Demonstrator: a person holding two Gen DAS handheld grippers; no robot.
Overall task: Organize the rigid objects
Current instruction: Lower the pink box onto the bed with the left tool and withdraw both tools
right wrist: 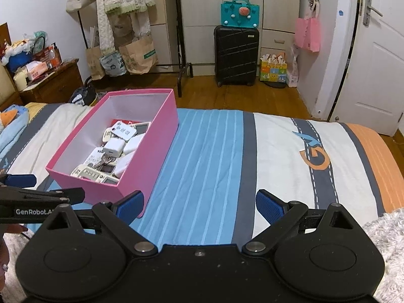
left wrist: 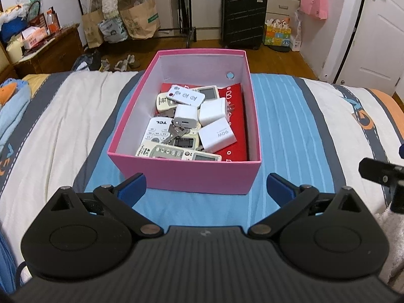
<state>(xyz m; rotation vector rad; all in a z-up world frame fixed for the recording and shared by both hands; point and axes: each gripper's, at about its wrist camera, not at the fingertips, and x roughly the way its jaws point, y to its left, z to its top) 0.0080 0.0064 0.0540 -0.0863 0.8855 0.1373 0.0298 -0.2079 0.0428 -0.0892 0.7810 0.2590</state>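
The pink box (left wrist: 184, 176) sits on the striped bed (left wrist: 290, 116), holding remotes (left wrist: 176, 152), white chargers (left wrist: 217, 135) and keys (left wrist: 174, 132). The left claw (left wrist: 205, 186) hangs released just before the box; the right claw (right wrist: 199, 203), released and empty, hovers right of it.

A pink box (left wrist: 202, 174) with a white inside is holding white chargers (left wrist: 217, 135) and remotes (left wrist: 176, 151). It is sitting on a bedspread (right wrist: 214, 151) striped blue, white, grey and orange.

Open bedspread (right wrist: 209, 151) right of the crowded pink box (right wrist: 151, 151).
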